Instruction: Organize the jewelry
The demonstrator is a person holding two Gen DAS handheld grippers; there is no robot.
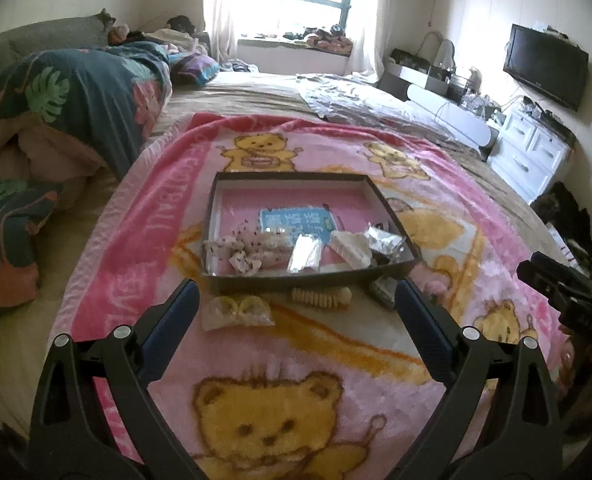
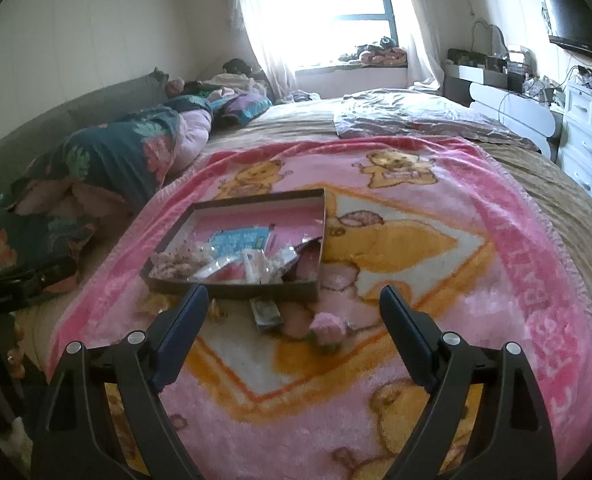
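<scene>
Currently, jewelry packets (image 1: 304,251) lie in the dark tray (image 1: 215,216) on the pink bear blanket (image 1: 296,360); its border lettering is only partly legible. Left gripper (image 1: 296,294) and right gripper (image 2: 294,300) hover empty, jaws spread.

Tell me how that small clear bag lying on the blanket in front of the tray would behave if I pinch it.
The clear bag looks thin and crumpled, so probably floppy and light. Its glossy film may slip between the pads. It lies flat on the fuzzy pink blanket, so a shallow pinch might catch pile as well.

open blanket (image 1: 336,360) ahead — box (image 1: 312,278) beyond
</scene>
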